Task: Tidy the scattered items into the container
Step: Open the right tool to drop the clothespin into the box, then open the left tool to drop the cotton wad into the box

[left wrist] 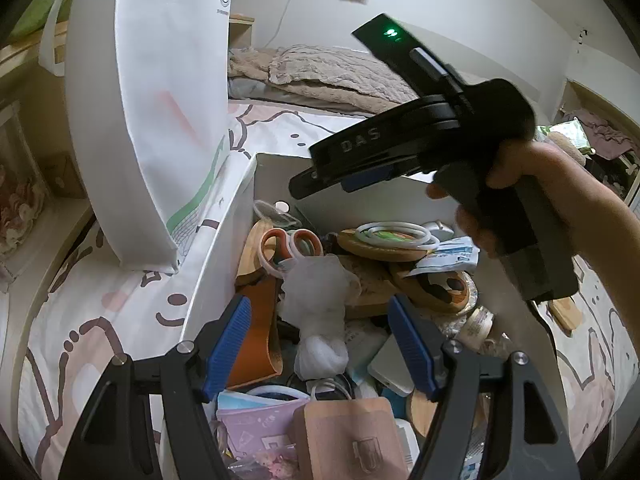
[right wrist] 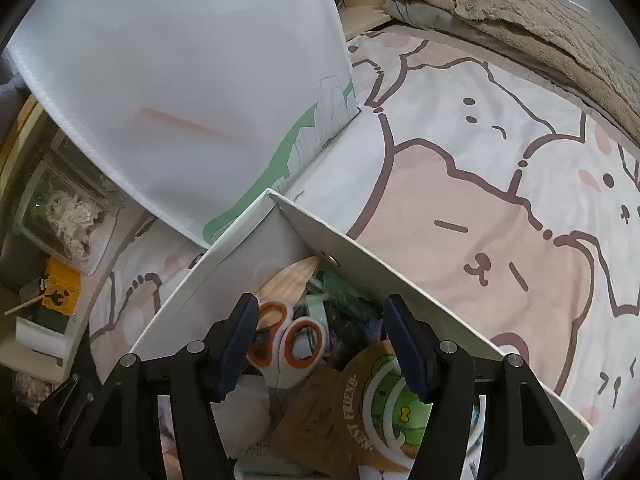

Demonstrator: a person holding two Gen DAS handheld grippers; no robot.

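A white box (left wrist: 224,236) stands on the bed, full of small items. Orange-handled scissors (left wrist: 292,246) lie near its far left corner, beside a white mesh pouf (left wrist: 320,304), wooden coasters (left wrist: 384,248) and a coiled white cable (left wrist: 396,234). My left gripper (left wrist: 320,344) is open and empty above the pile. My right gripper (right wrist: 320,344) is open and empty above the scissors (right wrist: 294,338) and a frog-print card (right wrist: 372,404). The right gripper also shows in the left wrist view (left wrist: 420,140), held by a hand over the box.
A tall white paper bag (left wrist: 160,112) stands against the box's far left side, and shows in the right wrist view (right wrist: 180,80). The cartoon-print bedsheet (right wrist: 500,184) spreads around the box (right wrist: 380,256). A beige blanket (left wrist: 332,76) lies at the bed's head. A cluttered shelf (right wrist: 60,240) is left.
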